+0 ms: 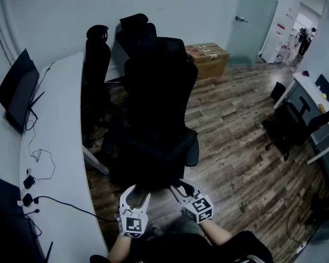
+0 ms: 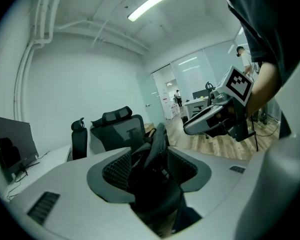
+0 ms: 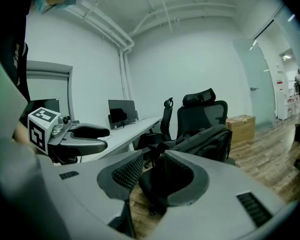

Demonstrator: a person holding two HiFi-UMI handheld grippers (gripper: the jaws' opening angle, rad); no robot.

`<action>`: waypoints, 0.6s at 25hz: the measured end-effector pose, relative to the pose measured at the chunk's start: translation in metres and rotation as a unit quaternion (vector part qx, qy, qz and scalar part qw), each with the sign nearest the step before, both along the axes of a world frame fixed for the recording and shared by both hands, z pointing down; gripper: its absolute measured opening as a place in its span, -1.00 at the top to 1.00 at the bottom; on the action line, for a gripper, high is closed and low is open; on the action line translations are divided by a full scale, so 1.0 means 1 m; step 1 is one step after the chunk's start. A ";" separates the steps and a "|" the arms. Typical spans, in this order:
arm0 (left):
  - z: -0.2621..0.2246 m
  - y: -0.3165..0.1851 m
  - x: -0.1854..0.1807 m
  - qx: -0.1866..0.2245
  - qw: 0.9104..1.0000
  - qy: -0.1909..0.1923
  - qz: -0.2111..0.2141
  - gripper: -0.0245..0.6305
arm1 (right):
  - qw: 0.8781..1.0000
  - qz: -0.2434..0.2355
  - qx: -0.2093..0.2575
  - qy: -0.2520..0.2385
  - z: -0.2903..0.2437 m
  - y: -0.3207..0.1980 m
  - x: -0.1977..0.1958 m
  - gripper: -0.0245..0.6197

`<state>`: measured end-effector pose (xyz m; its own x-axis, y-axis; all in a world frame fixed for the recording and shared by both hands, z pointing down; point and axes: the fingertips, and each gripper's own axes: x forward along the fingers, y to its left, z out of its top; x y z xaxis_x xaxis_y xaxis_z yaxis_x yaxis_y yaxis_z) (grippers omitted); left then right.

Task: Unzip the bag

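Observation:
A black backpack (image 3: 208, 139) lies on the seat of a black office chair (image 1: 159, 97). In the head view the backpack (image 1: 153, 127) is hard to tell from the dark chair. My left gripper (image 1: 138, 195) hangs just short of the seat's near edge, open and empty. In the left gripper view the bag (image 2: 157, 149) shows beyond the gap of the left gripper (image 2: 150, 166), apart from the pads. My right gripper (image 1: 178, 189) is beside it, also open and empty. The right gripper (image 3: 152, 176) points at the chair and bag from a short distance.
A curved white desk (image 1: 60, 119) with monitors (image 1: 16, 86) and cables runs along the left. More black chairs (image 1: 96, 53) stand behind the first. A cardboard box (image 1: 208, 56) sits by the far wall. Another desk (image 1: 318, 97) and chair are at right.

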<state>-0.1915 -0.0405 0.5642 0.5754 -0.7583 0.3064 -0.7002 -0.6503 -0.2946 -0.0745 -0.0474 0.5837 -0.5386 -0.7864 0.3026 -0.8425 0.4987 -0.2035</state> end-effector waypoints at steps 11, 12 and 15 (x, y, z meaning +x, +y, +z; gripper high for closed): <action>0.042 -0.051 0.019 -0.011 0.999 -0.048 -0.002 0.25 | 0.998 -0.055 -0.031 0.004 0.072 -0.065 0.012 0.57; 0.045 -0.054 0.020 -0.014 0.999 -0.050 -0.002 0.25 | 0.998 -0.059 -0.033 0.004 0.079 -0.070 0.011 0.57; 0.054 -0.058 0.023 -0.019 0.998 -0.052 0.000 0.25 | 0.997 -0.073 -0.036 0.002 0.098 -0.084 0.005 0.57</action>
<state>-0.1686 -0.0988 0.6185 0.5392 -0.7447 0.3932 -0.6666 -0.6628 -0.3411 -0.0699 -0.1312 0.6814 -0.6448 -0.6757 0.3573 -0.7626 0.6007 -0.2400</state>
